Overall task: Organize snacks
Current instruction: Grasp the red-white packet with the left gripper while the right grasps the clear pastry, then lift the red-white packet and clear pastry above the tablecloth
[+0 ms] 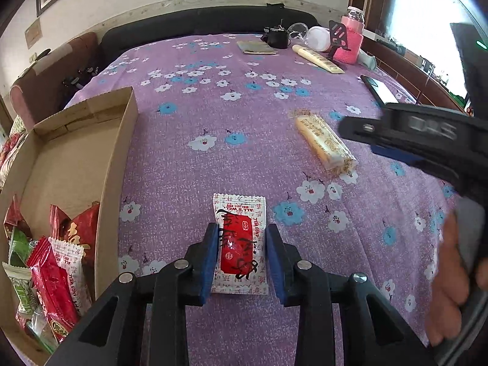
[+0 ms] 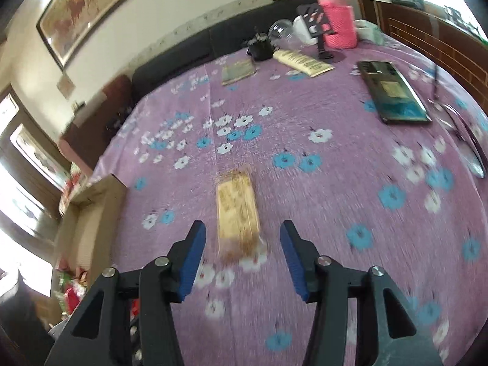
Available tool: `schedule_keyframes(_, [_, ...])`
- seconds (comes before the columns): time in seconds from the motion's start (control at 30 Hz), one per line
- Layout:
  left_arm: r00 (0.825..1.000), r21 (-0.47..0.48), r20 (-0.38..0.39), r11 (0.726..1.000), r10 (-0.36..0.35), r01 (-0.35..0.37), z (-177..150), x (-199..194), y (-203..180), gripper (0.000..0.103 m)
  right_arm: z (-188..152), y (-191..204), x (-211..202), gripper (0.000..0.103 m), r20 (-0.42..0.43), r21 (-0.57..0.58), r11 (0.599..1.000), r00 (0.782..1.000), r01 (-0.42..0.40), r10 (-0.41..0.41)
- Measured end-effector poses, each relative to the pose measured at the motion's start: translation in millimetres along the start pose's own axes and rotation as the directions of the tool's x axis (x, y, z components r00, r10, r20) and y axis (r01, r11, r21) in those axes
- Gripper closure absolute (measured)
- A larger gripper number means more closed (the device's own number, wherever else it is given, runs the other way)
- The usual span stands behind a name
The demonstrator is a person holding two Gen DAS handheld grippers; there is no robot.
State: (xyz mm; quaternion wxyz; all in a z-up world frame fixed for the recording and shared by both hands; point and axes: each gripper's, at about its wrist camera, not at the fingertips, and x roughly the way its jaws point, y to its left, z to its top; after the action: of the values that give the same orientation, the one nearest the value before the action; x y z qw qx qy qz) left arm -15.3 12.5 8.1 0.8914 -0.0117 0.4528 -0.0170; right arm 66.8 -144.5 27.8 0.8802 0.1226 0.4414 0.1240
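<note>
Two loose snacks: one red-and-white sachet (image 1: 240,244) and one pale yellow bar (image 1: 324,143) lie on the purple floral cloth (image 1: 213,116) that covers the worktop.
Sachet axis: long axis runs straight away from the left wrist camera; its printed text reads upside down from there, so the top end points toward the camera.
Sachet position: near edge of the cloth, just to the right of the cardboard box (image 1: 122,152) in the left view.
Left hand-held gripper (image 1: 242,253): jaws narrow, the blue pads flanking the sachet's two long edges and at or against them; the sachet lies flat on the cloth.
Bar axis: in the left view it lies diagonally, far end up-left, near end down-right; in the right view the yellow bar (image 2: 238,213) runs almost straight ahead of the camera.
Right hand-held gripper (image 2: 242,256): jaws wide, holding nothing; the bar's near end lies between the pad tips with clear cloth on both sides. The view is motion-blurred.
Box contents: several red, white and green packets (image 1: 52,274) crowd its near end; the far end shows bare cardboard.
Far edge: pink-sleeved bottle (image 2: 337,21), phone (image 2: 393,94), cream tube (image 2: 302,61).
</note>
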Motion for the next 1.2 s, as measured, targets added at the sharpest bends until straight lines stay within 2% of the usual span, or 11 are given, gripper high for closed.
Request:
schedule_keyframes(0.17, [1.000,0.001,0.002,1.000,0.002,-0.002,-0.3,0.6,0.1,0.070,4.2,7.0,29.5,0.054,-0.045,-0.051,0.998,0.998,0.039,-0.042])
schedule_keyframes(0.3, [1.000,0.000,0.005,1.000,0.008,-0.008,-0.3,0.9,-0.1,0.070,2.8,18.5,33.6,0.054,-0.036,-0.116,0.991,0.997,0.061,-0.066])
schedule_keyframes(0.37, [1.000,0.004,0.007,1.000,0.014,-0.014,-0.3,1.2,-0.7,0.070,-2.7,25.8,34.3,0.054,-0.020,-0.166,0.981,0.994,0.099,-0.104])
schedule_keyframes(0.43, [1.000,0.004,0.007,1.000,0.014,-0.014,-0.3,1.3,-0.7,0.070,-8.6,31.4,33.8,0.068,0.002,-0.220,0.962,0.986,0.160,-0.164])
schedule_keyframes(0.47, [1.000,0.005,0.008,1.000,0.015,-0.015,-0.4,1.2,-1.2,0.070,-11.6,32.6,31.9,0.069,0.007,-0.232,0.956,0.983,0.180,-0.183])
schedule_keyframes(0.6, [1.000,0.005,0.014,1.000,0.019,-0.019,-0.1,1.5,-1.1,0.070,-23.1,24.6,17.9,0.071,0.004,-0.187,0.967,0.984,0.173,-0.175])
schedule_keyframes(0.67, [1.000,0.000,0.016,1.000,0.013,-0.013,0.3,1.6,0.2,0.070,-31.1,20.1,7.7,0.071,0.008,-0.152,0.978,0.990,0.141,-0.141])
schedule_keyframes(0.9, [1.000,-0.021,0.025,1.000,0.002,-0.001,0.5,-0.5,3.8,0.071,-59.6,11.3,-36.6,0.071,0.110,-0.059,0.995,0.991,0.079,-0.072])
schedule_keyframes(1.0, [0.998,-0.036,0.069,0.999,-0.005,0.007,-0.9,-9.0,7.1,0.071,-68.4,9.4,-45.9,0.071,0.140,-0.034,0.998,0.989,0.044,-0.039])
schedule_keyframes(1.07, [0.996,-0.045,0.092,0.999,-0.005,0.009,-1.9,-13.4,9.0,0.078,-70.8,9.8,-51.9,0.071,0.166,-0.028,0.998,0.985,0.050,-0.045])
schedule_keyframes(1.2, [0.992,-0.069,0.130,0.998,-0.003,0.012,-2.4,-20.6,13.3,0.078,-73.9,13.2,-59.2,0.071,0.199,-0.034,0.998,0.979,0.061,-0.053])
